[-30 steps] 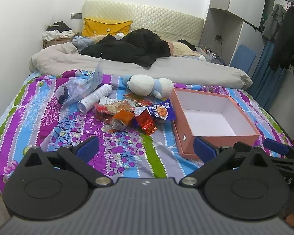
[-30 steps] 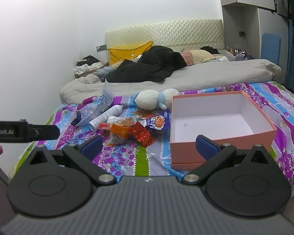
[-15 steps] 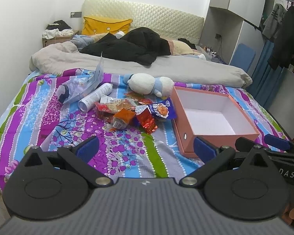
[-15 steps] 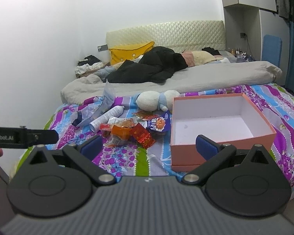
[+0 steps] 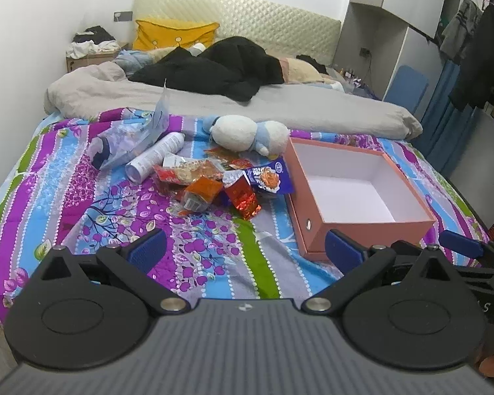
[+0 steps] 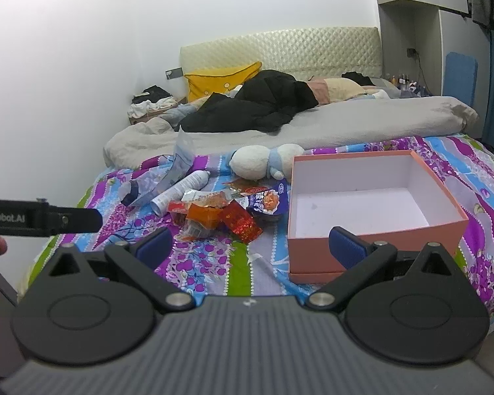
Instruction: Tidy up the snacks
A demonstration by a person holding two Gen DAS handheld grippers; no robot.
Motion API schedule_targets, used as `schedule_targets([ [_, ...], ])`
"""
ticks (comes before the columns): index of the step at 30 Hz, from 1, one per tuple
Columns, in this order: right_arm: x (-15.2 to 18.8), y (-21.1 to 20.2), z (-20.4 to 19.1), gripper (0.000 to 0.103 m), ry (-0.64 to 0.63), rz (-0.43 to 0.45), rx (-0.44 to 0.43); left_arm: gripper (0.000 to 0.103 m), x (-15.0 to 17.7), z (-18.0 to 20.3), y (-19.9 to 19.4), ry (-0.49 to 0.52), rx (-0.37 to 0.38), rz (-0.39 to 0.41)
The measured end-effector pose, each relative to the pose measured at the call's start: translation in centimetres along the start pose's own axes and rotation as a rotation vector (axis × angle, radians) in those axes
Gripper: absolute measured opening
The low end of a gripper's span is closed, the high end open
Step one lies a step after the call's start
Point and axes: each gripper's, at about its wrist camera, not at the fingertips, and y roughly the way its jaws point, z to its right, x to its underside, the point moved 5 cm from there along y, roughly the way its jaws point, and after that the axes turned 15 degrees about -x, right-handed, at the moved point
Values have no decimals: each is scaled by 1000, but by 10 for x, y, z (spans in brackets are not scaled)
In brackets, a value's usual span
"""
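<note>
A pile of snack packets (image 5: 220,184) in red, orange and blue wrappers lies on the patterned bedspread; it also shows in the right wrist view (image 6: 227,210). An open salmon-pink box (image 5: 362,227) with a white, empty inside stands just right of the pile, also in the right wrist view (image 6: 372,250). My left gripper (image 5: 245,250) is open and empty, held above the bed's near edge, short of the pile. My right gripper (image 6: 252,243) is open and empty, near the box's front wall.
A white tube (image 5: 154,161), a clear plastic bag with a bottle (image 5: 128,141) and a plush toy (image 5: 247,133) lie behind the snacks. A grey duvet (image 5: 280,105) and black clothes (image 5: 220,72) cover the far bed. A wardrobe and hanging clothes (image 5: 477,52) stand right.
Both grippers have edged slightly forward toward the bed; the pile and box look a little nearer. Jaws stay open and nothing on the bed has moved.
</note>
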Motion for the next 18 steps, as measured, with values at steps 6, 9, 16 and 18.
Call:
schedule_targets([
  [6, 1, 6, 3, 103, 1, -22, -2, 103, -2, 0, 9, -13, 10, -14],
  [9, 0, 8, 3, 103, 5, -24, -13, 103, -3, -1, 14, -12, 8, -23],
  [16, 2, 16, 10, 103, 36, -42, -13, 103, -4, -4, 22, -30, 4, -28],
  [18, 3, 18, 9, 103, 38, -40, -14, 103, -1, -5, 25, -40, 5, -34],
])
